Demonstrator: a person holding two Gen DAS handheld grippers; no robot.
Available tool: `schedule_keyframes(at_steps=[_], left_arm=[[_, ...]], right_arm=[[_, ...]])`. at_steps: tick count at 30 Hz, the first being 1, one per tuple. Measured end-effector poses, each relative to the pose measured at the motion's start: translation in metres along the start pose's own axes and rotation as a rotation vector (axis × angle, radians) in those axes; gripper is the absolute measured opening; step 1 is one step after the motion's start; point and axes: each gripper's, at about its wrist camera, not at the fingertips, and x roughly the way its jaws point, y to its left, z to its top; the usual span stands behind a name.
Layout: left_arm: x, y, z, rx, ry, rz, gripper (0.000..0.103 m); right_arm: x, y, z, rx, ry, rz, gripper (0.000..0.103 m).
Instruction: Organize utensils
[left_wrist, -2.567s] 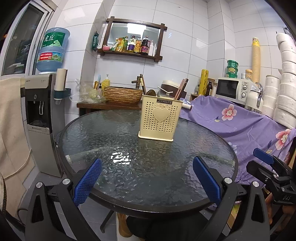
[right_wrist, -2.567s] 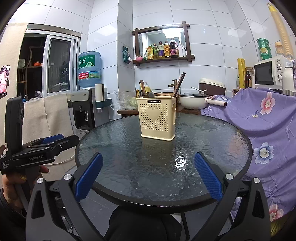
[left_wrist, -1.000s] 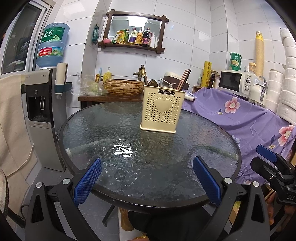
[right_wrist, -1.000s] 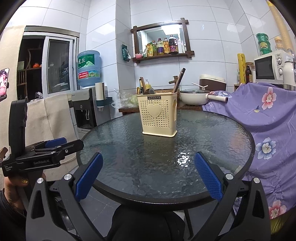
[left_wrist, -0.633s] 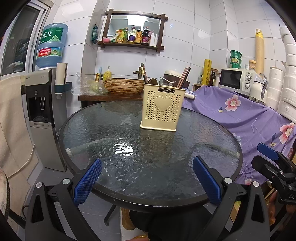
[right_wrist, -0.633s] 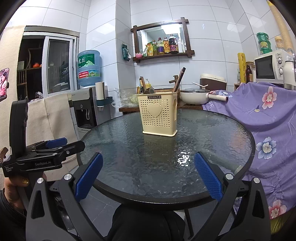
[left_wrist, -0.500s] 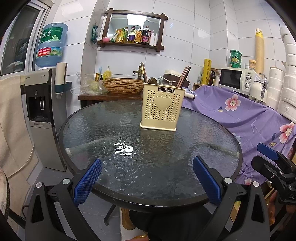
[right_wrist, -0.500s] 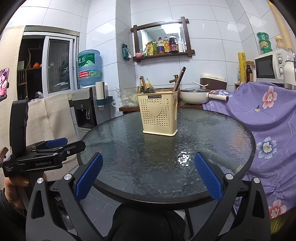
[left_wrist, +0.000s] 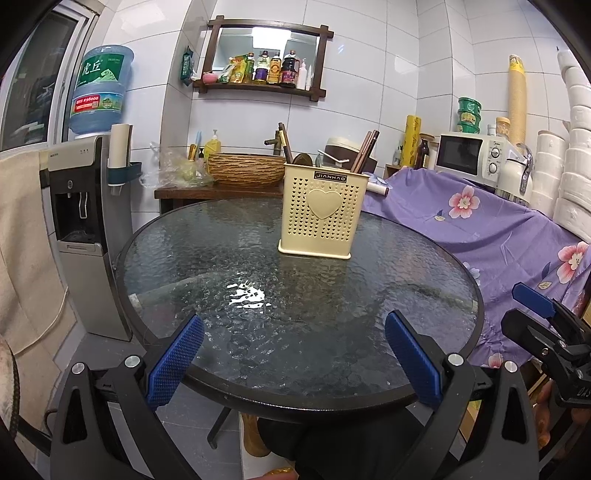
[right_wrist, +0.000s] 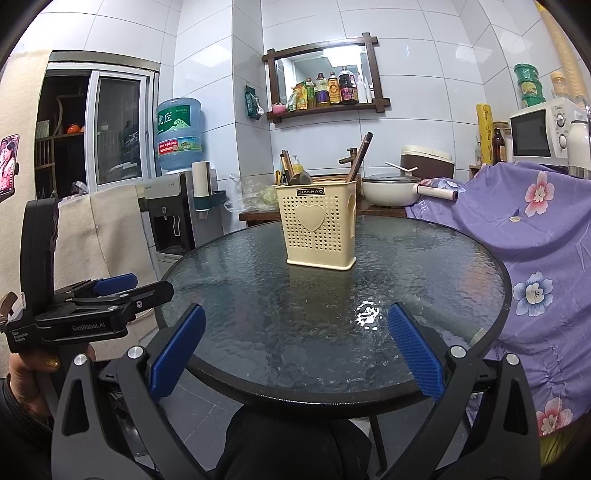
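Now | left gripper (left_wrist: 293, 354) jaws wide, empty | right gripper (right_wrist: 295, 352) same

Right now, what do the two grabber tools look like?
Each is a black plastic frame with silver screws and two fingers tipped with blue, bumpy rubber pads. The left tool has white lettering, "GenRobot.AI", on its side. The right tool looks the same. The hand holding the left one wears glittery gold nail polish.

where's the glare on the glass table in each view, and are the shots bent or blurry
Left wrist view: bright glare patch on the glass table, left of centre. Right wrist view: glare nearer the right finger. Both views: sharp, with fisheye bending at the edges and dark corners.
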Motion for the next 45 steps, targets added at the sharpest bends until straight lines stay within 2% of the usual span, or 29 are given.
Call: schedule_keyframes(at_steps=[45], left_arm=[[0.0011,0.0065,-0.0008,-0.002,0.003,-0.006,0.097]], right_arm=[[0.0011,-0.0027,-0.0029,0.004,0.010,0.004,0.097]])
